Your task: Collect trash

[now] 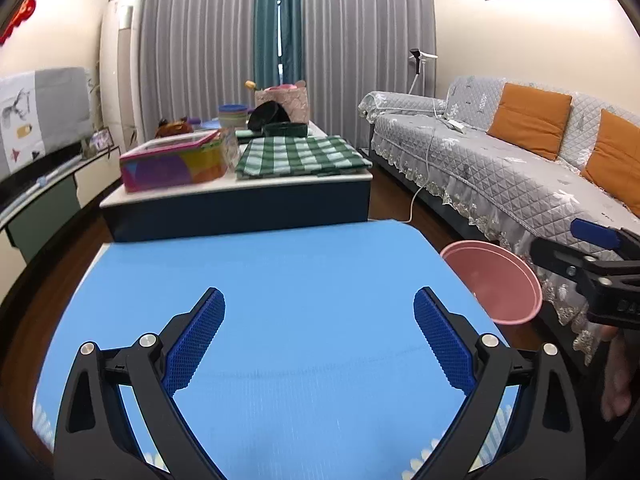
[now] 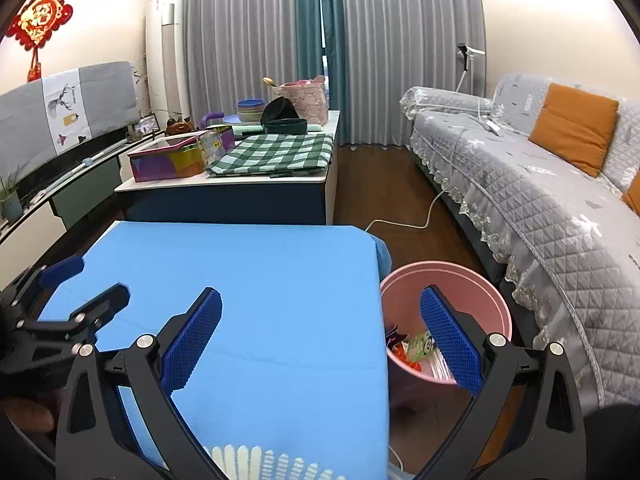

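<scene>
A: Left gripper (image 1: pixel 319 336): where does it stand, and how wide are its jaws?

B: It hangs over the blue table top (image 1: pixel 280 272). The jaws are spread wide with only bare blue surface between the two blue pads; nothing is held.

A: Right gripper (image 2: pixel 320 336): the same particulars.

B: Jaws spread wide and empty. Its left finger lies over the blue table top (image 2: pixel 248 280); its right finger (image 2: pixel 448 340) lies over the mouth of the pink bin (image 2: pixel 480 292), so the gripper straddles the table's right edge.

A: Location of the trash?

B: Inside the pink bin, just beside the right gripper's right finger and below it: crumpled wrappers (image 2: pixel 416 350), green-white and orange-red, lie on the bin's bottom. From the left wrist view the pink bin (image 1: pixel 496 284) stands ahead of the left gripper and to its right, off the table's corner; its contents are hidden there.

A: Do the two grippers see each other?

B: Yes. The right gripper (image 1: pixel 592 264) enters at the far right of the left view, and the left gripper (image 2: pixel 80 292) enters at the far left of the right view.

A: Background, ahead of both tools?

B: A low cabinet bearing a green checked cloth (image 1: pixel 300 156) and a colourful box (image 1: pixel 176 164); a grey-covered sofa (image 2: pixel 540 200) runs along the right.
</scene>
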The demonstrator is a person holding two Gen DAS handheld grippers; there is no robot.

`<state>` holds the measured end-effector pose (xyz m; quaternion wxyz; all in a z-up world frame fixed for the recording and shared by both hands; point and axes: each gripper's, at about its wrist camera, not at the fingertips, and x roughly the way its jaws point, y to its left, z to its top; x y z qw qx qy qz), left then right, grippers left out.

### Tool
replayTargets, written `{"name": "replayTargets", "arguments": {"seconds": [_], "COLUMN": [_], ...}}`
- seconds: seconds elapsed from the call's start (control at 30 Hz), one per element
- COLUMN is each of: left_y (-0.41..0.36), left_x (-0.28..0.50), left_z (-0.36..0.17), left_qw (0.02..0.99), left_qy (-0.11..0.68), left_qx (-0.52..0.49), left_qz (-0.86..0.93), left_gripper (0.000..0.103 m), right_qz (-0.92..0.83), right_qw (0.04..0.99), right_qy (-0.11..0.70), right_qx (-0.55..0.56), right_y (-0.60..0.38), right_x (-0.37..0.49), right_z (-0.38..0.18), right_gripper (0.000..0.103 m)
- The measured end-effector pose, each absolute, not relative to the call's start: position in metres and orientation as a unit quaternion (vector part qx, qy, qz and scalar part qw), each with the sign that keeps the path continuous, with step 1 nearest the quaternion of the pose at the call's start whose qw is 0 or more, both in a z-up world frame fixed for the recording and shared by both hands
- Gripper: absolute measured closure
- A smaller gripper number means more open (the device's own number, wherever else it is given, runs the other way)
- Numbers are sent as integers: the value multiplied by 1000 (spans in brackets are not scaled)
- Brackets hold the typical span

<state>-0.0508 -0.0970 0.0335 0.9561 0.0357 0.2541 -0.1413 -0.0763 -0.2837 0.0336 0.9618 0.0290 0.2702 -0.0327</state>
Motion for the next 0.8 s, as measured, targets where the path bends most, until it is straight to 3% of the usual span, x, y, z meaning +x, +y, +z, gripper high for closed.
{"name": "replayTargets", "arguments": {"seconds": [0.4, 0.8], "left_y": [-54, -67], "left_x": [-72, -62], "left_z": [25, 5], "left_qw": [957, 947], "left_qy": [282, 314], "left_qx": [-16, -8], "left_qz": [-61, -75], "left_gripper": [8, 8], "right_qz": [-66, -88], "right_qw": [953, 948], "right_qy": [294, 304], "right_qx": [0, 6], "right_y": [-259, -262], "right_x": [-84, -77], "right_z": [9, 2], "right_gripper": [5, 5]}}
